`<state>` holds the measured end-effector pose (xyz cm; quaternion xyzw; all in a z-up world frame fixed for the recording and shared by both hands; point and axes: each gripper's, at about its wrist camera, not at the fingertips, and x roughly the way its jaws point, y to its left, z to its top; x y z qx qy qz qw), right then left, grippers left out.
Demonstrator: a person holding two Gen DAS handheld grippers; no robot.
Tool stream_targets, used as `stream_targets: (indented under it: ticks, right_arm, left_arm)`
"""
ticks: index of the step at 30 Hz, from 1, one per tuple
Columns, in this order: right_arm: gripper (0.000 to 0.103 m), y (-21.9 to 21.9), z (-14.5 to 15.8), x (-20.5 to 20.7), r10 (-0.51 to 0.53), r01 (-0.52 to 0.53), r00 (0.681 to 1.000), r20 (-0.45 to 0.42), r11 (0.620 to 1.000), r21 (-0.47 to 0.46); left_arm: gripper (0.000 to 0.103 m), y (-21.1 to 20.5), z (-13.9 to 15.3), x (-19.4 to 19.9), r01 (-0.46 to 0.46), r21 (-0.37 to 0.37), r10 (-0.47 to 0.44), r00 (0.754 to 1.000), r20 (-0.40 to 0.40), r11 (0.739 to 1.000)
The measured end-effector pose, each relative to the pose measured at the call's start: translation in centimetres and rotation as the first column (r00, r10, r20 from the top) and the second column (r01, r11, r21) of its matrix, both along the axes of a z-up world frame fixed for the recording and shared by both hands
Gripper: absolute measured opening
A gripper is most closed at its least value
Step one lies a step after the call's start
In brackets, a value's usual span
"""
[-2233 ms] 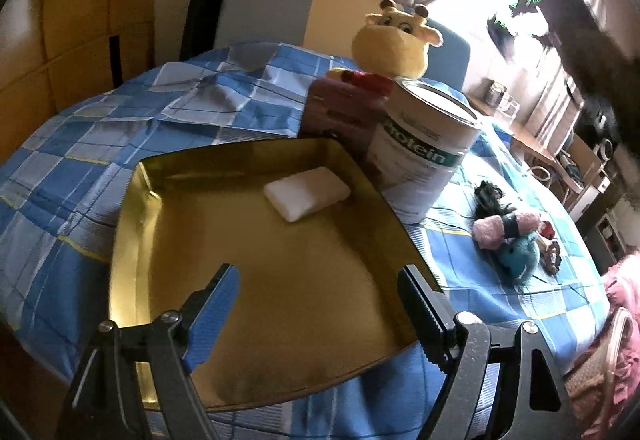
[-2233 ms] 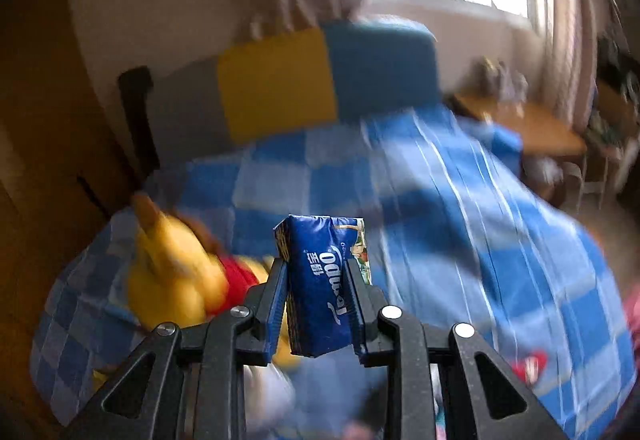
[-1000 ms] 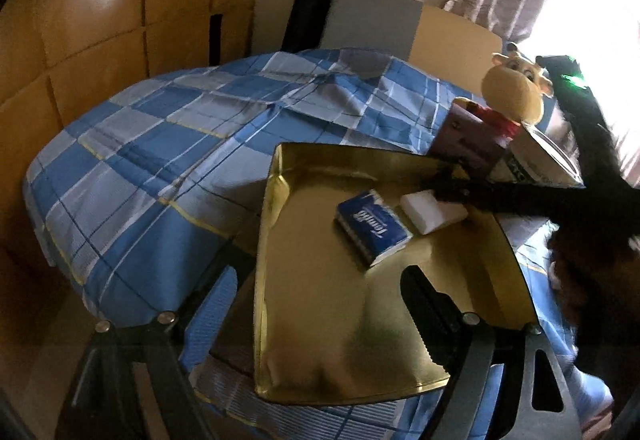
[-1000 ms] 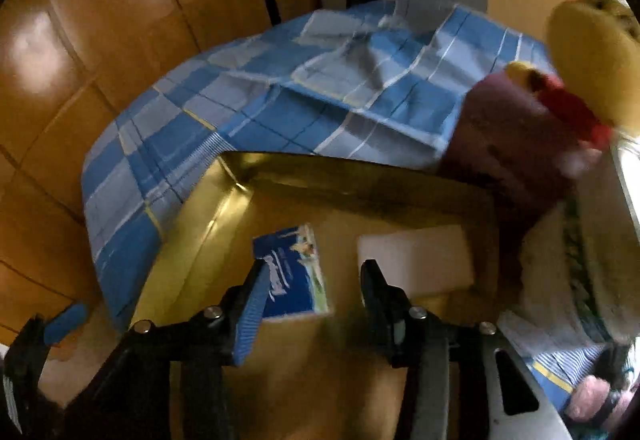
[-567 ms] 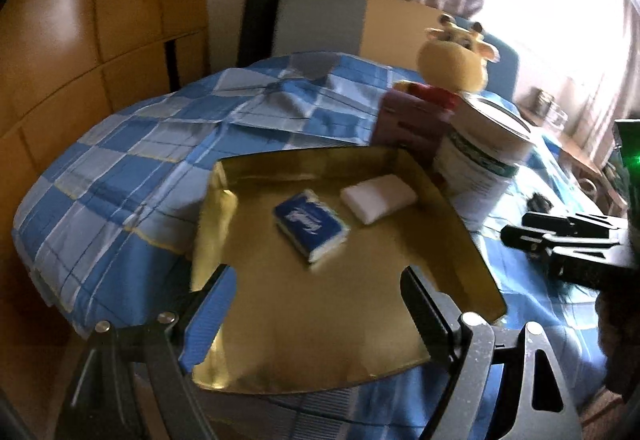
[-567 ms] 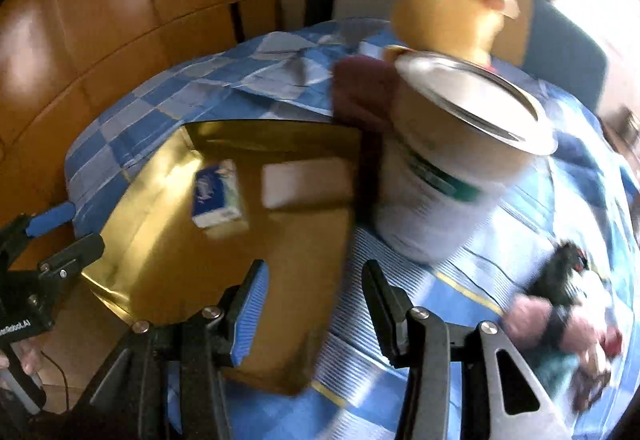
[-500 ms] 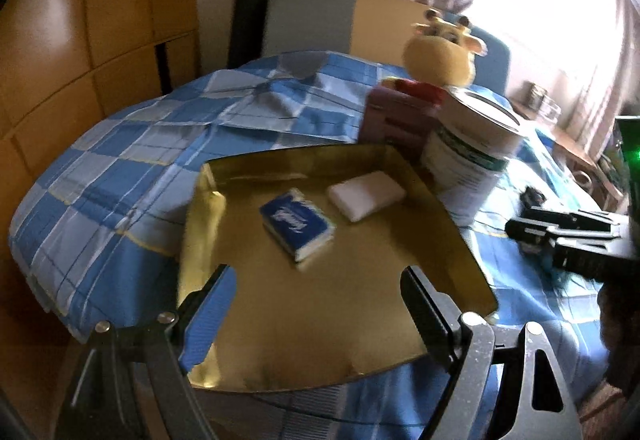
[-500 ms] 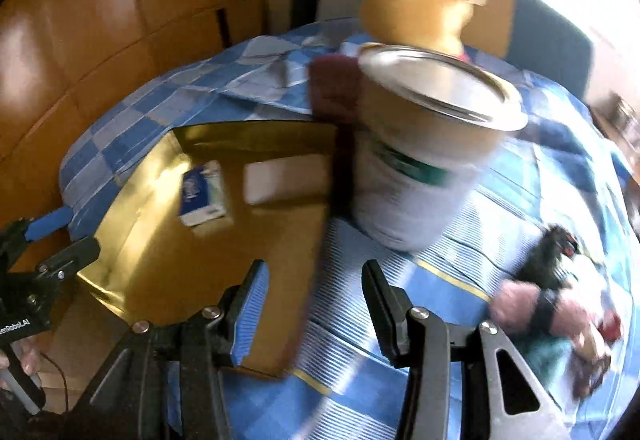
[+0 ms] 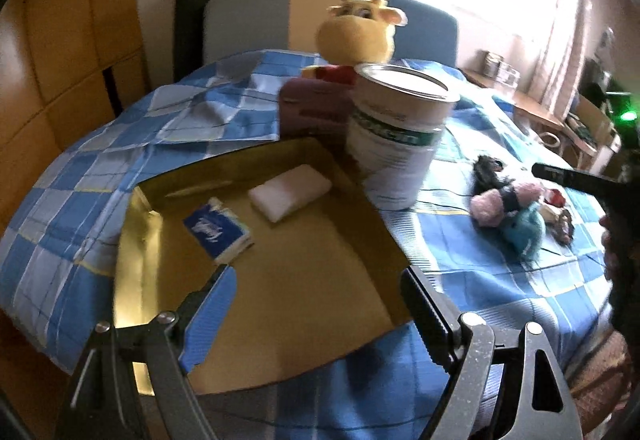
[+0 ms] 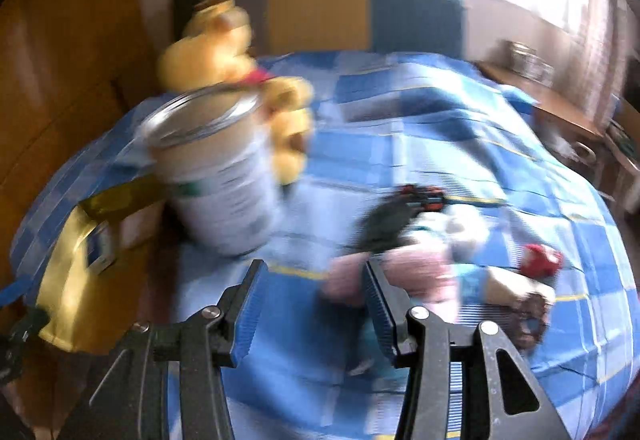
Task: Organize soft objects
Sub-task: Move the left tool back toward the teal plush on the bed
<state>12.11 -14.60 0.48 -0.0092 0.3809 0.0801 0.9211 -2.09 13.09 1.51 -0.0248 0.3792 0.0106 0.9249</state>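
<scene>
A gold tray (image 9: 288, 304) lies on the blue checked bedspread and holds a blue tissue pack (image 9: 218, 232) and a white soft block (image 9: 290, 192). My left gripper (image 9: 318, 280) hovers open over the tray's near part, with nothing between its fingers. A heap of small plush toys (image 9: 508, 204) lies right of the tray; in the blurred right wrist view the heap (image 10: 432, 240) sits just beyond my right gripper (image 10: 313, 268). That gripper is open and empty over the cloth, its right finger in front of a pink plush (image 10: 416, 272). A yellow giraffe plush (image 9: 360, 32) sits at the back.
A tall protein can (image 9: 396, 144) and a maroon box (image 9: 312, 112) stand at the tray's far right corner; the can (image 10: 216, 176) is left of my right gripper. Wooden panels line the left wall. A low table (image 9: 532, 112) stands beyond the bed's right edge.
My right gripper has let go of the tissue pack in the tray and swung right, past the can, to the plush heap. My left gripper has stayed open and shifted right.
</scene>
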Motion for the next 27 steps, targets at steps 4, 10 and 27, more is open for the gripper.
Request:
stream_targets:
  ticks: [4,10,27]
  right_arm:
    - [0.059,-6.3,-1.0,1.3,-0.223,0.222,0.975,0.024,0.975,0.014]
    - [0.061,-14.3,-3.8,1.4,-0.476,0.484,0.875,-0.089,0.865,0.134]
    - [0.061,-16.9,-5.3,1.6,-0.475,0.531,0.846,-0.240,0.787,0.315]
  left_arm:
    - [0.085,-2.2,-0.1,1.0,0.055,0.009,-0.054,0.998,-0.023,0.998]
    - [0.084,-6.0,-0.7,2.7,0.158,-0.009,-0.159,0.986,-0.047,0.987]
    - [0.073,-16.8,-3.2,8.4,0.378,-0.134,-0.393,0.912,-0.120,0.916]
